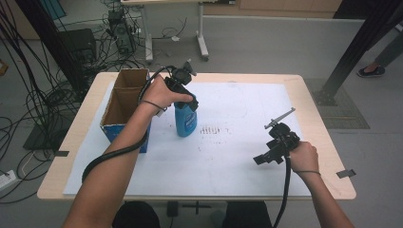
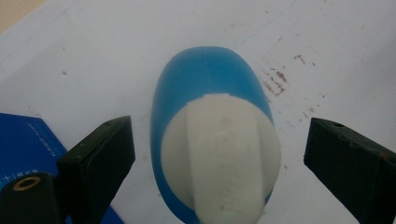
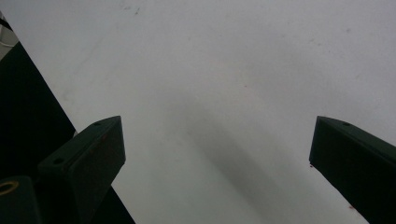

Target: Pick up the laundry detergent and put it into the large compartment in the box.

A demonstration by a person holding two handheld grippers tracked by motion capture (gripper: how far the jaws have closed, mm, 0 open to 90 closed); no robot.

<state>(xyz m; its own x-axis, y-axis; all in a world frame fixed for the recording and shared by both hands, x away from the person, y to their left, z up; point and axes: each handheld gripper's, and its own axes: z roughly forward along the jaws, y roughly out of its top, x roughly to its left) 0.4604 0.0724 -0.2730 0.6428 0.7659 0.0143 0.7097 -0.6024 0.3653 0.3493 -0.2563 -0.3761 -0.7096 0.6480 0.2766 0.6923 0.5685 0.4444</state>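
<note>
From above, the left tool (image 1: 183, 90) hovers over the upright blue bottle (image 1: 186, 121), at three o'clock of the cardboard box (image 1: 124, 102) on the worktop (image 1: 304, 95). Left gripper view: jaws spread beside the white cap (image 2: 222, 154), probably not touching; grasping remains. Right gripper view: right tool (image 3: 217, 154) spread, idle.

High view: even, diffuse room light, no glare; soft short shadows under the forearms, lower half of frame. Sharp enough mid-frame, slight softness and bend at the edges. Left gripper view: bright, bottle cap (image 2: 223, 154) at lower centre blurred, too close for focus. Right gripper view: dimmer, greyish; broad soft shadow runs diag. toward lower right; paper w/o detail.
</note>
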